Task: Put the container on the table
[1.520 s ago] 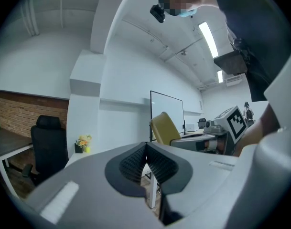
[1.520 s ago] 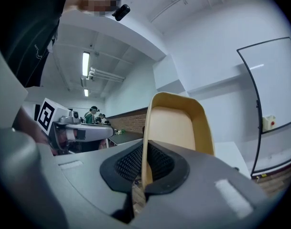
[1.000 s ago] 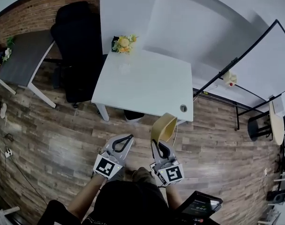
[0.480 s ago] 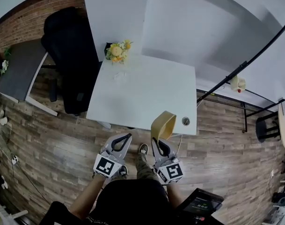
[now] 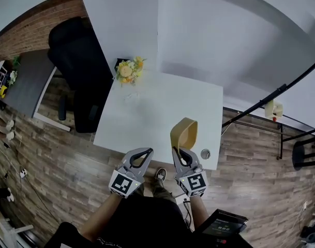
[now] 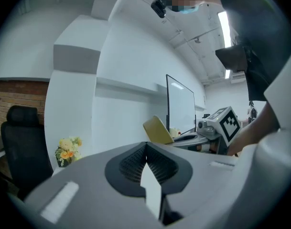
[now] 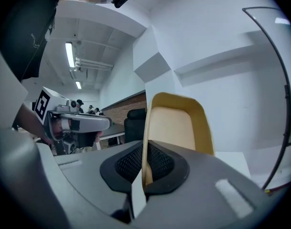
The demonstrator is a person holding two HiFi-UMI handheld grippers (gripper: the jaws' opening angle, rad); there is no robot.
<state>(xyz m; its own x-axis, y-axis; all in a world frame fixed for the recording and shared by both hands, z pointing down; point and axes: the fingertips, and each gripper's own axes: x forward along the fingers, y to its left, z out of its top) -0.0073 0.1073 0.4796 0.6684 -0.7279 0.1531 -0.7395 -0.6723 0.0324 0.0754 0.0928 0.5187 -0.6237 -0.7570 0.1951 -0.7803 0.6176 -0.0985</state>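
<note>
Step in hand: the carry. The tan, shallow, round-cornered plastic container (image 5: 184, 133) is held up in the air and hasn't been set down on the white rectangular surface (image 5: 167, 102) yet.

Right gripper (image 5: 181, 151): the jaws are clamped on one rim of the container, which stands on edge above them with its hollow side seen in the right gripper view (image 7: 176, 128).

Left gripper (image 5: 147, 150): the jaws are pressed together with nothing between them. It's held just beside the right one, apart from the container.

Where the container is: in the head view it's seen over the near edge of the surface, toward the near right corner, just past the small round cable hole (image 5: 205, 153). No contact with the top can be made out.

What else is there: a yellow flower bouquet (image 5: 128, 70) at the far left corner, and a black office chair (image 5: 79, 50) off the left edge. Both are well apart from the container.

Next move, best guess: the container needs to be brought further in over bare surface, tipped from on-edge to flat, and lowered until its base is resting. Only then should the jaws be let go.

Watch out for: a release too close to the near edge, since it could be dropped onto the floor.
</note>
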